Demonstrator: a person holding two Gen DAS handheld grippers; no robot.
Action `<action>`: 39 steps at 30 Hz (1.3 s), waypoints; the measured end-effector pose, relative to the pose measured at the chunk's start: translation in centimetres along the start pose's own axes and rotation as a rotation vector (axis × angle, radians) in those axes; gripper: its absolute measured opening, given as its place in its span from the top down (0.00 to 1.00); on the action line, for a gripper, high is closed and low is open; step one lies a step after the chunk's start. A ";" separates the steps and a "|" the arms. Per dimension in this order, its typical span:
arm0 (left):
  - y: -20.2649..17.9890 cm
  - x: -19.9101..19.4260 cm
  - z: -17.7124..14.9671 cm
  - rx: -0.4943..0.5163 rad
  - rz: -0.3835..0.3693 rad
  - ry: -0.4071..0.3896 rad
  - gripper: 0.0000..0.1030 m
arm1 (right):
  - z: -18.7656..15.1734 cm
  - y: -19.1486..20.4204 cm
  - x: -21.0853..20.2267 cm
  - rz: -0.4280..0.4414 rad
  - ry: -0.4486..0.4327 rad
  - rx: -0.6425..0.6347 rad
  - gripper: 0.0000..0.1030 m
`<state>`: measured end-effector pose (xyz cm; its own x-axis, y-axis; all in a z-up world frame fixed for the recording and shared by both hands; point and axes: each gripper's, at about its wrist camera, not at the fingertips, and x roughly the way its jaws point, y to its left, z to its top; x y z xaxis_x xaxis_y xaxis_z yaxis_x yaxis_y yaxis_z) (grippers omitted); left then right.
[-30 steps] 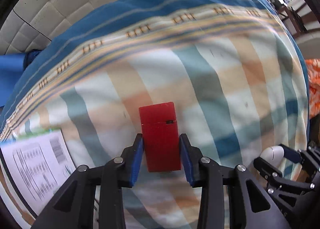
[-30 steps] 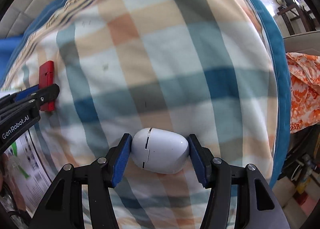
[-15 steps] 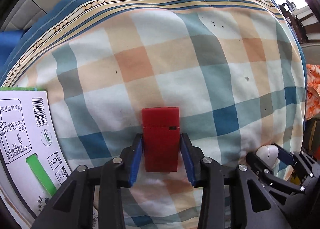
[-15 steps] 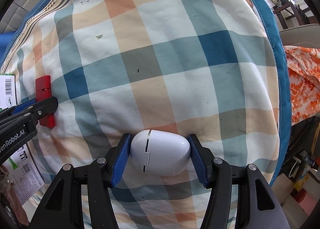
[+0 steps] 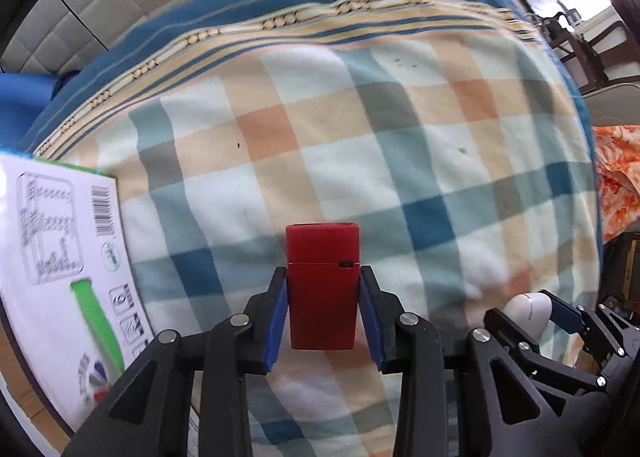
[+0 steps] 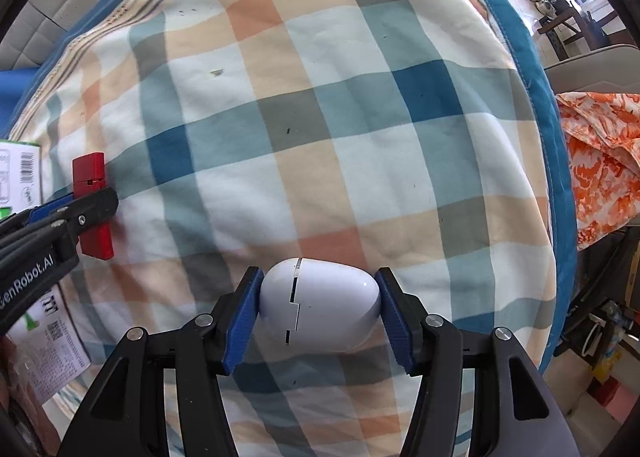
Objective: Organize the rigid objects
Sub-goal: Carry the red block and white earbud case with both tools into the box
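My left gripper [image 5: 322, 289] is shut on a red rectangular box [image 5: 322, 285], held upright above the checked bedspread [image 5: 360, 145]. The red box [image 6: 91, 201] and the left gripper [image 6: 84, 213] also show at the left of the right wrist view. My right gripper [image 6: 318, 299] is shut on a white egg-shaped case [image 6: 318, 311] with a stepped seam, held over the bedspread [image 6: 320, 117]. The white case [image 5: 526, 311] and the right gripper [image 5: 532, 317] show at the lower right of the left wrist view.
A white printed carton [image 5: 52, 257] with a barcode and a green stripe lies at the left on the bed. A quilted white headboard [image 5: 100, 5] stands behind. Orange patterned cloth [image 6: 600, 161] hangs past the bed's right edge, with furniture beyond.
Both grippers keep their holds. The left wrist view has tilted up and pulled back a little, showing more of the blue border and headboard. The right gripper has shifted slightly over the bedspread.
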<state>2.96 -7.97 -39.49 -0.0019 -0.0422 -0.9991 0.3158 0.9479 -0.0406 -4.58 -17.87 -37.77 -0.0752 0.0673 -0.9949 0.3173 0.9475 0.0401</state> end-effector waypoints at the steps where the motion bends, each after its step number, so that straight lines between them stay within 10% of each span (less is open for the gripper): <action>1: -0.1 -0.6 -0.5 -0.001 -0.011 -0.010 0.70 | -0.4 0.1 -0.5 0.008 -0.007 -0.001 0.42; 18: 11.7 -17.2 -8.9 -0.084 -0.124 -0.268 0.69 | -5.4 11.6 -15.2 0.194 -0.200 -0.149 0.42; 30: 29.0 -17.0 -13.1 -0.241 0.003 -0.253 0.69 | -8.0 29.5 -11.7 0.161 -0.102 -0.339 0.42; 39: 35.7 -11.5 -12.8 -0.293 -0.007 -0.159 0.69 | -9.7 35.0 -4.1 0.084 0.089 -0.288 0.42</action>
<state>2.09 30.41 -29.57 0.1518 -0.0761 -0.9855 0.0303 0.9969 -0.0723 -2.30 18.04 -31.36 -0.1469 0.1640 -0.9755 0.0462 0.9862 0.1589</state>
